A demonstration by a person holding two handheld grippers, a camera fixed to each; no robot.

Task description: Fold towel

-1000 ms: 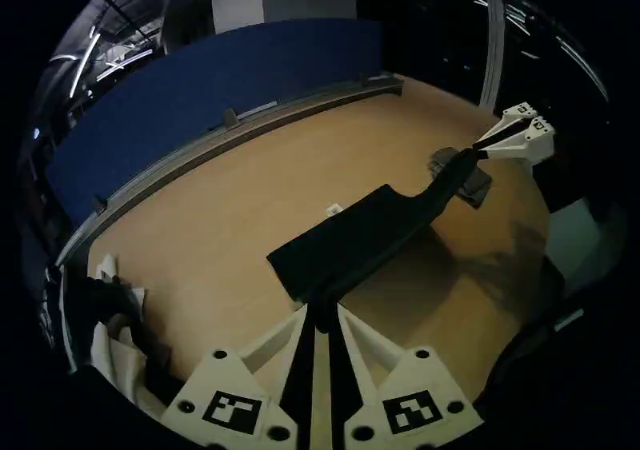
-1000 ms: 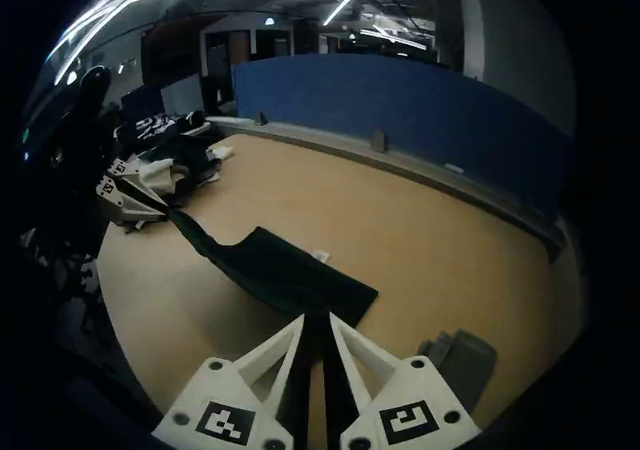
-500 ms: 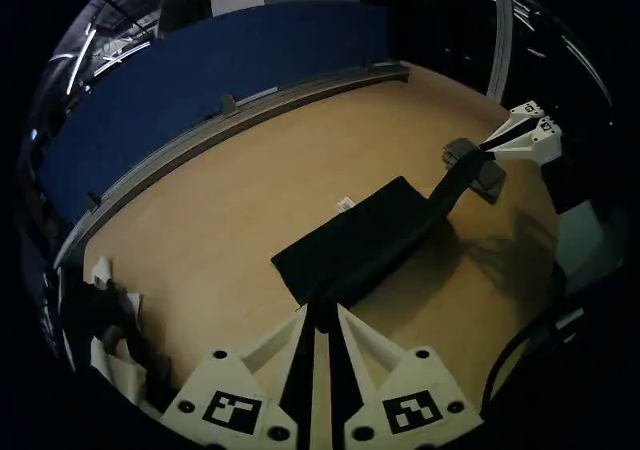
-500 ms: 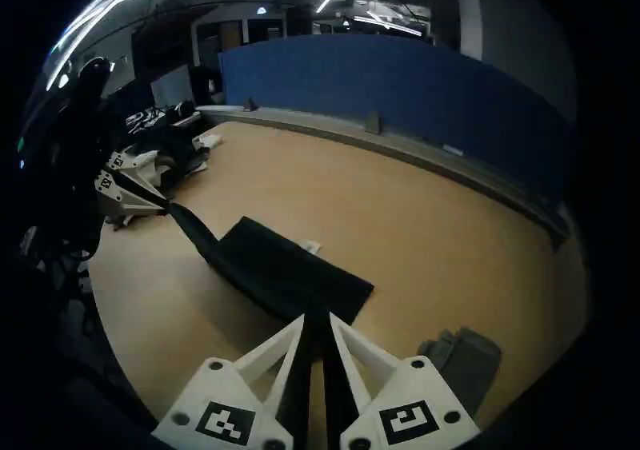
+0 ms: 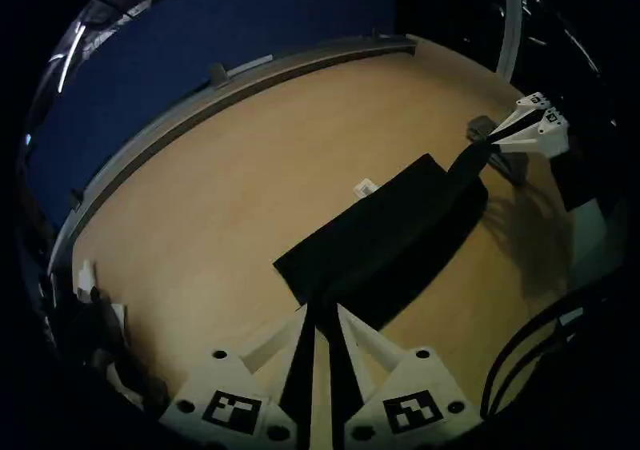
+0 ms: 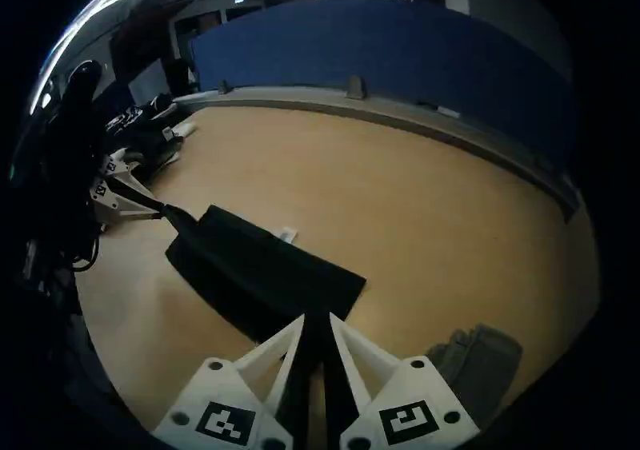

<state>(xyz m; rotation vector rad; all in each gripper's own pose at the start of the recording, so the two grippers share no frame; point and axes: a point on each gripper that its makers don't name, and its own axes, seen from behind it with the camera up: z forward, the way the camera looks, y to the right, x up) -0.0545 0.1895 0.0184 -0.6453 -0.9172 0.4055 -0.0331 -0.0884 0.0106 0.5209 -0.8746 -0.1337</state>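
A dark towel (image 5: pixel 384 226) stretches between both grippers above the wooden table (image 5: pixel 240 178), its far edge lying on the table. My left gripper (image 5: pixel 320 308) is shut on one near corner. The right gripper (image 5: pixel 490 140) pinches the other corner at the far right of the left gripper view. In the right gripper view, the same towel (image 6: pixel 256 266) runs from my right gripper (image 6: pixel 317 319), shut on its corner, to the left gripper (image 6: pixel 164 208) at the far left. A small white tag (image 6: pixel 286 233) pokes out at the towel's far edge.
A grey folded cloth (image 6: pixel 480 366) lies on the table by the right gripper. A blue partition (image 6: pixel 416 58) runs along the table's far edge. A heap of light and dark cloths (image 5: pixel 96 322) sits at the table's left end, near a dark cable (image 5: pixel 528 346).
The towel has spread wider between the grippers and now shows a broader dark sheet. Both views have tipped downward toward the table; the grips have stayed shut.
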